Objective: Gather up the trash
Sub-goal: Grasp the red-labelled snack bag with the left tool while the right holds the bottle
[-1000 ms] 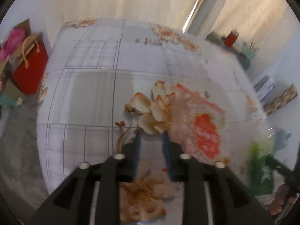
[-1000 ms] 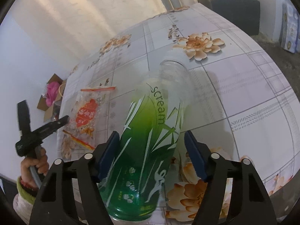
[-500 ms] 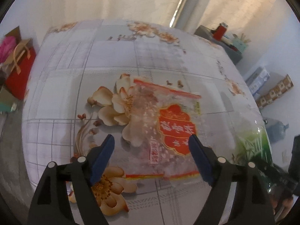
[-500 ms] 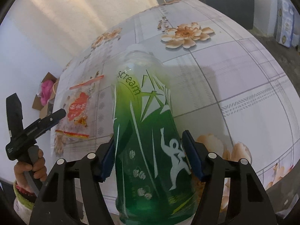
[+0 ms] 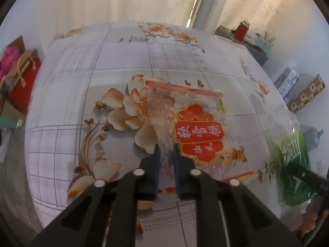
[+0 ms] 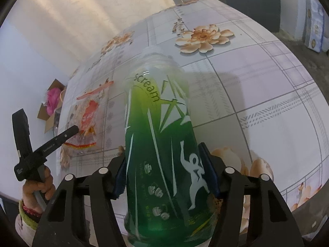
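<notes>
Flowered tablecloth carries the litter — left gripper has just closed, pinching the flat wrapper by its near edge, while right gripper clamps the green bottle low for lifting.

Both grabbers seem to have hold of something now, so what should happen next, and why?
Probably lift both. The left gripper has just closed on the clear snack bag, and the right gripper clamps the green bottle; both still sit on the table.

A clear, red-labelled snack bag lies flat beside a green "scream" bottle.
</notes>
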